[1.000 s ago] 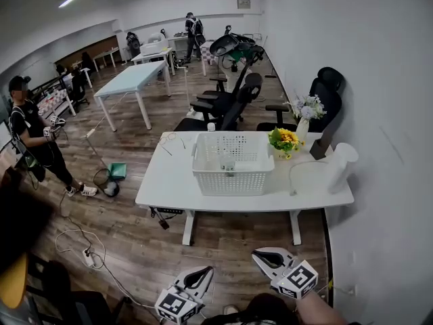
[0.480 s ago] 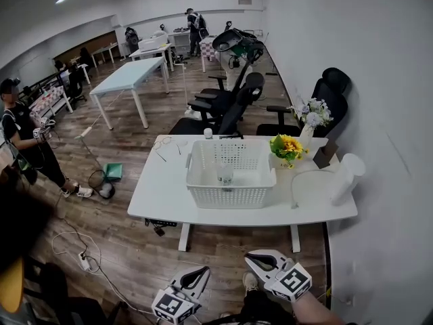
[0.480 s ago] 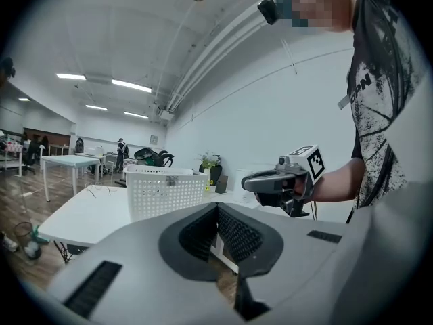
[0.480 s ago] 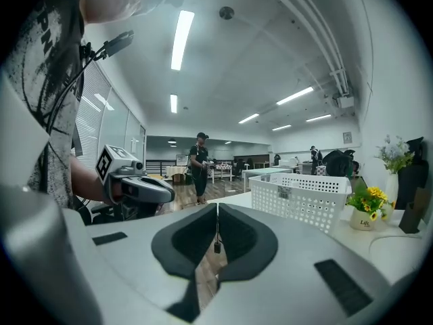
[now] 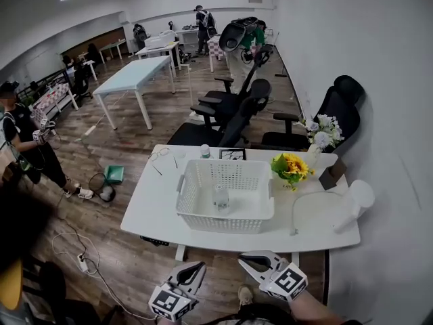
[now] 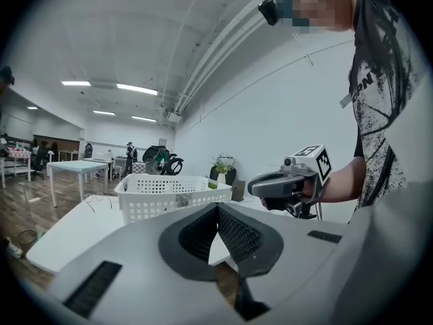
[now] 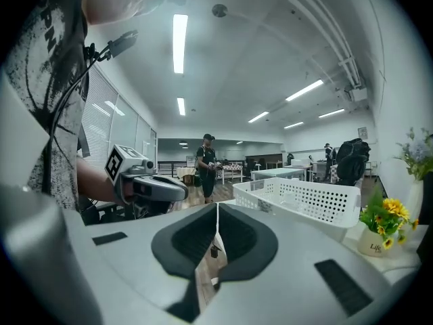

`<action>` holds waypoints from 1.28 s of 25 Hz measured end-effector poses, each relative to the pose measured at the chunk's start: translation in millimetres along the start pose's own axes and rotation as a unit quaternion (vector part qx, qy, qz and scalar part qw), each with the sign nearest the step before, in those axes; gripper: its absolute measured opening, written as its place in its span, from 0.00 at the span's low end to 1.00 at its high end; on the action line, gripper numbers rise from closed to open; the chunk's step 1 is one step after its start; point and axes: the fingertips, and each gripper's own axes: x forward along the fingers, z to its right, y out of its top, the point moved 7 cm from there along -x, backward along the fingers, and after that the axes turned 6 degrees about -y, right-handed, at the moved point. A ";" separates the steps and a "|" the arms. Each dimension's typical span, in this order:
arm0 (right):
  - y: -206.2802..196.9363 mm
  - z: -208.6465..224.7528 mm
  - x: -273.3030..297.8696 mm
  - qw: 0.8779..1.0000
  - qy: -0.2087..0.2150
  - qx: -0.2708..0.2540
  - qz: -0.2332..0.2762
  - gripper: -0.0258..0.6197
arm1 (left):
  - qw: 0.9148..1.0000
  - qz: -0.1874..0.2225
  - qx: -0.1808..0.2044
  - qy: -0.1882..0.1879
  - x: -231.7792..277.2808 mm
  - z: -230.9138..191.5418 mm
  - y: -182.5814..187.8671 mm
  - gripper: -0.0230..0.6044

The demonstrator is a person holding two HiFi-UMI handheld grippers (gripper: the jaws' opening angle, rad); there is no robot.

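Both grippers hang low in front of a white table (image 5: 150,207), short of its near edge. My left gripper (image 5: 194,271) is shut with nothing in it, and so is my right gripper (image 5: 250,261). In the left gripper view the jaws (image 6: 217,206) meet in a thin line, and the right gripper (image 6: 287,181) shows beside them. The right gripper view shows its closed jaws (image 7: 216,206) and the left gripper (image 7: 150,185). A white perforated basket (image 5: 223,224) stands mid-table with a small pale container (image 5: 221,196) inside. The basket (image 6: 162,196) lies ahead in both gripper views (image 7: 304,198).
On the table are a sunflower pot (image 5: 291,166), a vase of white flowers (image 5: 318,137), a white lamp (image 5: 356,199), a black block (image 5: 331,175), a small bottle (image 5: 205,152) and glasses (image 5: 162,156). Black office chairs (image 5: 230,117) stand behind. A person (image 5: 20,141) stands at left; cables (image 5: 74,249) cross the floor.
The table and basket have come nearer and lower in the head view. Both grippers stayed shut and low, side by side.
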 end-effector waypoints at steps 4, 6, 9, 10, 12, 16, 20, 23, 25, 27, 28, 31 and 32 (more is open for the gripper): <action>7.7 39.5 10.5 1.000 0.020 -0.003 0.009 0.08 | 1.000 -0.005 0.006 0.013 34.1 -14.1 13.4 0.05; 10.8 56.3 14.1 0.999 0.032 -0.004 0.012 0.08 | 1.000 -0.007 0.011 0.019 50.7 -18.1 18.7 0.05; 16.7 76.5 20.2 0.998 0.050 -0.009 0.023 0.08 | 0.999 -0.005 0.011 0.032 70.7 -23.2 22.8 0.05; 19.1 82.2 22.4 0.998 0.057 -0.012 0.029 0.08 | 0.999 -0.005 0.013 0.036 76.3 -25.1 25.0 0.05; 24.8 92.5 27.0 0.997 0.069 -0.017 0.038 0.08 | 0.999 -0.004 0.022 0.043 85.8 -29.6 31.9 0.05; 29.4 108.1 35.8 0.995 0.090 -0.023 0.045 0.08 | 0.998 -0.004 0.025 0.057 99.4 -35.1 37.3 0.05; 37.6 117.0 39.9 0.993 0.103 -0.012 0.056 0.08 | 0.998 -0.006 0.022 0.065 109.1 -39.8 38.5 0.05; 44.6 119.0 43.0 0.992 0.110 -0.004 0.056 0.08 | 0.997 -0.010 0.031 0.067 112.7 -46.4 42.2 0.05; 55.9 117.1 45.2 0.992 0.113 -0.004 0.060 0.08 | 0.997 -0.013 0.033 0.065 113.8 -51.2 43.8 0.05; 67.0 116.7 49.1 0.992 0.111 -0.008 0.067 0.08 | 0.997 -0.013 0.038 0.060 113.7 -56.4 46.8 0.05; 71.1 117.9 52.7 0.992 0.108 -0.011 0.070 0.08 | 0.998 -0.011 0.039 0.056 113.5 -59.6 46.9 0.05; 78.9 123.3 71.5 0.993 0.094 -0.016 0.065 0.08 | 0.998 -0.010 0.046 0.045 110.4 -73.3 48.6 0.05; 81.3 124.3 78.3 0.994 0.090 -0.017 0.060 0.08 | 0.998 -0.011 0.047 0.041 108.4 -77.9 49.7 0.05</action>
